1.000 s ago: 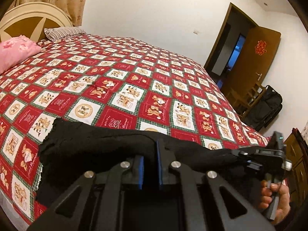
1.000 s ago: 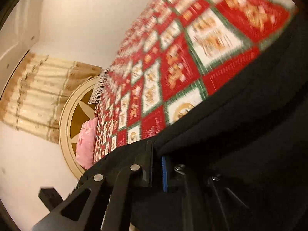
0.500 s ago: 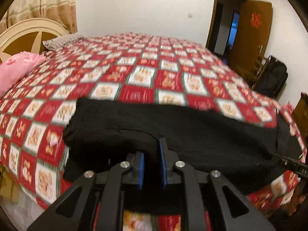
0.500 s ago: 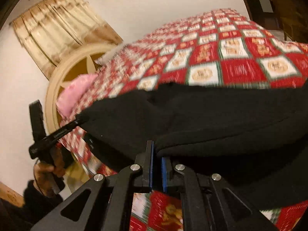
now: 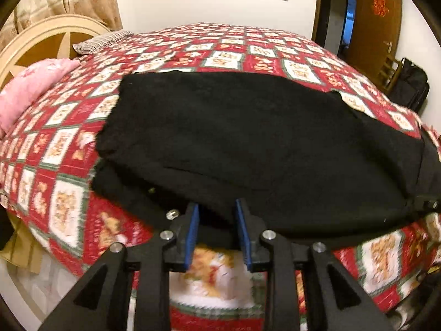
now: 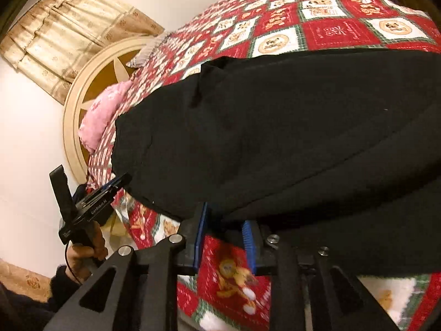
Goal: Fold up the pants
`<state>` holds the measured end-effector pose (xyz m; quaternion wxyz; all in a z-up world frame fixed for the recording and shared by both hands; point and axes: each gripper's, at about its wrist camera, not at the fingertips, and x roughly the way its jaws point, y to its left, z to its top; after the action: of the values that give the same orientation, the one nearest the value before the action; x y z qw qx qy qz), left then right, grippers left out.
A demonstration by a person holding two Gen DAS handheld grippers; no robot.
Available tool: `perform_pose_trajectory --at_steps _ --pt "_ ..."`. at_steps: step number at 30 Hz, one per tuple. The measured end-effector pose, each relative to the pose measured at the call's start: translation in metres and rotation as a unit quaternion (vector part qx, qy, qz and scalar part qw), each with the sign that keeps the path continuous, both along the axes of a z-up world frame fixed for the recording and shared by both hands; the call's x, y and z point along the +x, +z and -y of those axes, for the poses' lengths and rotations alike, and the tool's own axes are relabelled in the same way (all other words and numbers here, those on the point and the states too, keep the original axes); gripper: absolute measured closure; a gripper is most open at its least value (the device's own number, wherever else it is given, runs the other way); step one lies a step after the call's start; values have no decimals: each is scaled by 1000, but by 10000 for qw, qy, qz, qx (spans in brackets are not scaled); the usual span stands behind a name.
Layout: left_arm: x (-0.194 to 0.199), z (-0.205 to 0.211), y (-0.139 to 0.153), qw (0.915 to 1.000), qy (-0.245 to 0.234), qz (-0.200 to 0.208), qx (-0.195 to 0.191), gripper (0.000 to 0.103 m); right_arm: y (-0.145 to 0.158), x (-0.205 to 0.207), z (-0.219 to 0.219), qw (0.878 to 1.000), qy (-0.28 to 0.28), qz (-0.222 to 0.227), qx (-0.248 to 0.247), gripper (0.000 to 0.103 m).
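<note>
now | black pants (image 5: 248,138) folded on bedspread (image 5: 66,149) | left claw (image 5: 217,231), right claw (image 6: 224,237) opening, fabric between

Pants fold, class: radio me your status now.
Both tongs, left and right, opening, releasing. Black pants folded over on bedspread. Nothing in the way.

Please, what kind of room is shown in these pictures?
Most likely a home bedroom. A wide bed with a red patchwork-print cover fills the view, with a round cream wooden headboard, a pink pillow beside it, and beige patterned curtains behind.
</note>
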<state>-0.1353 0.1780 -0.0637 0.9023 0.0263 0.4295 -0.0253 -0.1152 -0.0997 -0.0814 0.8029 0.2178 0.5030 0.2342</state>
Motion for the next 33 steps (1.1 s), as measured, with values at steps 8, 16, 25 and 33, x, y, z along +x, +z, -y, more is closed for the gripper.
perform_pose_trajectory --at_steps 8,16,25,33 --pt "-14 -17 41 9982 -71 415 423 47 74 -2 18 9953 727 638 37 55" --pt "32 -78 65 9899 1294 568 -59 29 97 50 -34 9852 822 1505 52 30" --pt "67 -94 9 9829 1765 -326 -405 28 42 24 -162 9474 2562 1679 -923 30" --pt "73 -86 5 9779 1855 -268 -928 45 3 22 -182 9237 2719 1832 -1983 96"
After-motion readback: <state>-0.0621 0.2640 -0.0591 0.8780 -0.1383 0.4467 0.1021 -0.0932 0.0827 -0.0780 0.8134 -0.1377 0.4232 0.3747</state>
